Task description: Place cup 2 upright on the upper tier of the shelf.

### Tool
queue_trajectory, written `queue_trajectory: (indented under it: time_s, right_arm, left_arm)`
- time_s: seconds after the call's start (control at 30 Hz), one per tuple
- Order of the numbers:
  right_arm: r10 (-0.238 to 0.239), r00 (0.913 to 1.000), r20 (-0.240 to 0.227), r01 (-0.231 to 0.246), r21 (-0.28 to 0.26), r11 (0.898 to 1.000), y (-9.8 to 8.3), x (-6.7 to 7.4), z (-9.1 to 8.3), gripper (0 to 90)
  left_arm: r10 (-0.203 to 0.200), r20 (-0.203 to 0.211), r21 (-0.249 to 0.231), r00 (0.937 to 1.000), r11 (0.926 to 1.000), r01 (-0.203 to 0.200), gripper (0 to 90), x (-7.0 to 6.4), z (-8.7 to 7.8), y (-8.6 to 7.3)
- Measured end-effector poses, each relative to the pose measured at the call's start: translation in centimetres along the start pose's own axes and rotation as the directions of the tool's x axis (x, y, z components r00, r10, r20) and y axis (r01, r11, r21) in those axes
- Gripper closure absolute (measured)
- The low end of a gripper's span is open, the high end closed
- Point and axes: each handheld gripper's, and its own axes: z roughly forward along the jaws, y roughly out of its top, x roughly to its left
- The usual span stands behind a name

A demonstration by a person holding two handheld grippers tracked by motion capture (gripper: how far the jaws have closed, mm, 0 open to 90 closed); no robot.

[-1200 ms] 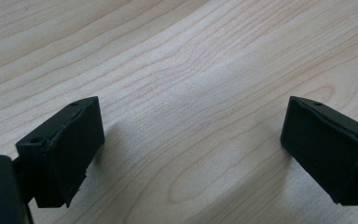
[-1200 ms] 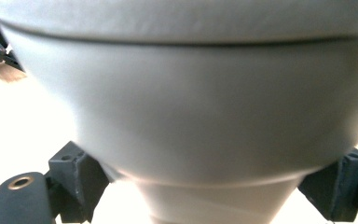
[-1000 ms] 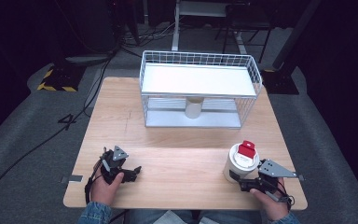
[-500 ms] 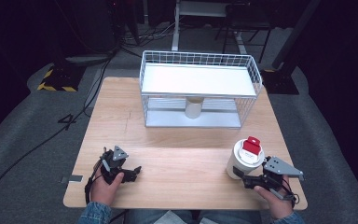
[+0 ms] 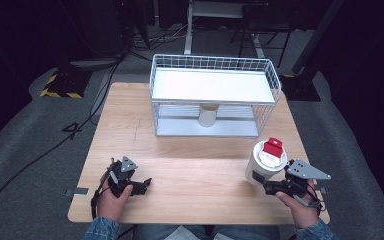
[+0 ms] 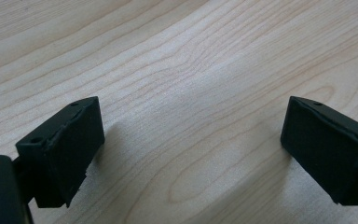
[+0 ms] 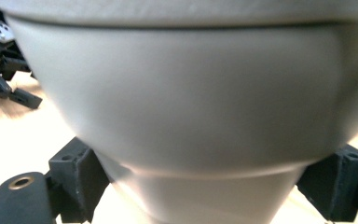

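Black fingers [image 7: 77, 179] of our right gripper [image 5: 265, 186] press against both sides of a white cup [image 5: 265, 161], gripping it low on its body near the front right corner of the wooden table [image 5: 195, 150]. We hold the cup tilted, its red-tabbed lid [image 5: 272, 149] leaning toward the wire basket shelf [image 5: 215, 95] at the back of the table. On the right gripper view the cup's pale wall bulges above the two pads, which sit against its narrower lower part. Our left gripper [image 5: 139, 185] rests near the front left of the table, well apart from the cup, its fingers [image 6: 63, 149] standing wide with nothing but bare wood grain between them. Under the shelf's upper deck, a second white cup [image 5: 207, 115] stands upright on the lower level.
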Motion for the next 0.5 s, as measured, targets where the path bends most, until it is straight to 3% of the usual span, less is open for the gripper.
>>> queue_trajectory:
  time_s: [0.5]
  right_arm:
    - [-0.002, 1.0, 0.003, 0.002, -0.023, 1.0, 3.2, -0.7, 0.0, 14.1]
  left_arm:
    - [-0.004, 0.0, -0.001, 1.0, 1.0, 0.004, 6.2, 0.0, 0.0, 0.0]
